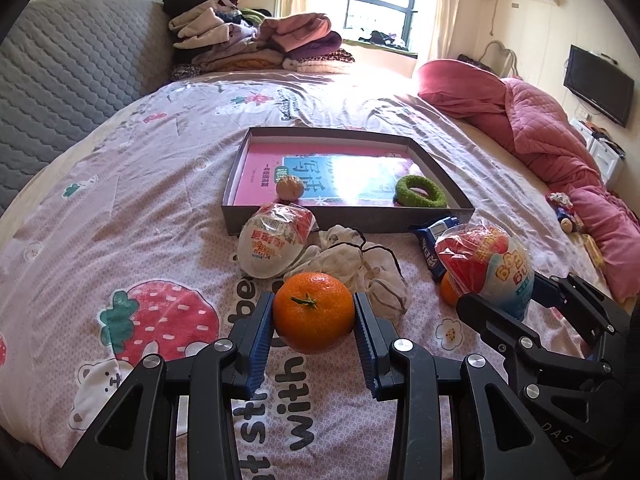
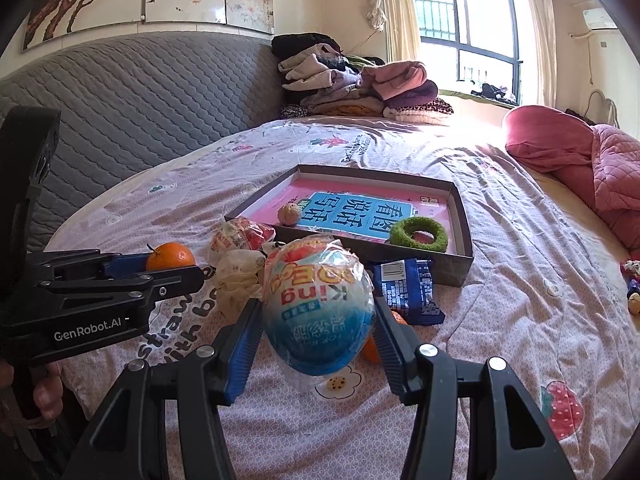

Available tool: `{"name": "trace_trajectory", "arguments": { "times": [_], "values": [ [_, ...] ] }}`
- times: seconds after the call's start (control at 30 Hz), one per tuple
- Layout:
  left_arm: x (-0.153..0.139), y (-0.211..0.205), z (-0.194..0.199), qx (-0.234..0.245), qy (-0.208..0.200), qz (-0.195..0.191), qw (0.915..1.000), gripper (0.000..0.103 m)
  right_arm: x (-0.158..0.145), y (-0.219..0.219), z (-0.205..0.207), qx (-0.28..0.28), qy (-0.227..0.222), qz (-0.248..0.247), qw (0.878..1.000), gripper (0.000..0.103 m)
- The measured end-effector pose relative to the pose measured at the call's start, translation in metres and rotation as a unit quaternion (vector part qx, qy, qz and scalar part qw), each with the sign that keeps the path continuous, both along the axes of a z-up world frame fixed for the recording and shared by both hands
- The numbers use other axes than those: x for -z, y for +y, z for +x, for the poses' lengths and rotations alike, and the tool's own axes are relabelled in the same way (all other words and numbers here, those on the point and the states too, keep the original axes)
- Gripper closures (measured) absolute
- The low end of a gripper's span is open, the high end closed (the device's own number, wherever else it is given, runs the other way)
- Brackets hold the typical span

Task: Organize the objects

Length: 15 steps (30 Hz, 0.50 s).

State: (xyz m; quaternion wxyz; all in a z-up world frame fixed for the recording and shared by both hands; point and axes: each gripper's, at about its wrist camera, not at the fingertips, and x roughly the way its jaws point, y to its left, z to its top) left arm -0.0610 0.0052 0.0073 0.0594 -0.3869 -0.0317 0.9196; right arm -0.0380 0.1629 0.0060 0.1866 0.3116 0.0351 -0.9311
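Observation:
My left gripper [image 1: 314,316] is shut on an orange tangerine [image 1: 313,311] above the bedsheet; it also shows in the right wrist view [image 2: 170,257]. My right gripper [image 2: 318,320] is shut on a blue and red wrapped toy egg [image 2: 318,304], seen in the left wrist view [image 1: 486,268] too. A shallow grey box [image 1: 348,218] ahead holds a pink book, a walnut [image 1: 289,188] and a green ring [image 1: 420,191]. A second wrapped egg [image 1: 272,244], a white cloth pouch [image 1: 360,268], a blue snack packet [image 2: 408,290] and another tangerine [image 2: 370,350] lie before the box.
Folded clothes [image 1: 260,44] are piled at the far side of the bed. A pink quilt [image 1: 552,132] lies bunched at the right. A grey padded headboard [image 1: 60,92] stands at the left. Small toys [image 1: 564,212] lie near the right edge.

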Motion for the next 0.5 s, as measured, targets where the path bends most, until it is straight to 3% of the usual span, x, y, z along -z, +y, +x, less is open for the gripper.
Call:
{"name": "trace_trajectory", "arguments": {
  "times": [0.5],
  "values": [
    [-0.008,-0.001,-0.016,-0.002,0.009,-0.001,1.0,0.064,-0.012,0.0,-0.018,0.003,0.012,-0.005,1.0,0.049]
  ]
}}
